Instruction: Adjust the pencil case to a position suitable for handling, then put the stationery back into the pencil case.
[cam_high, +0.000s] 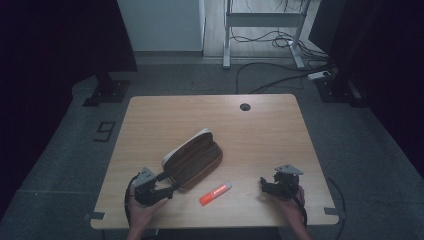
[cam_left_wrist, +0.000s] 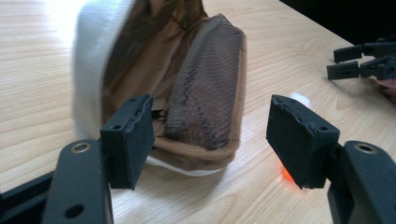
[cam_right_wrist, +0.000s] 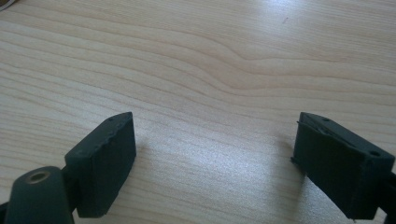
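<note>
A brown pencil case (cam_high: 192, 158) with a white outer side lies unzipped and open in the middle of the wooden table (cam_high: 260, 130). Its mesh pocket and lining face my left gripper (cam_left_wrist: 210, 140), which stands open right at the case's near end (cam_left_wrist: 196, 93), jaws apart with nothing between them. In the high view that left gripper (cam_high: 167, 184) is at the case's lower left end. An orange marker with a white cap (cam_high: 215, 193) lies just right of it. My right gripper (cam_high: 265, 184) is open over bare wood (cam_right_wrist: 210, 93) near the front right.
A round cable hole (cam_high: 244, 106) sits at the table's far edge. Beyond the table are a desk frame (cam_high: 260, 30) and cables on the floor (cam_high: 280, 70). The other gripper (cam_left_wrist: 364, 63) shows at the upper right of the left gripper view.
</note>
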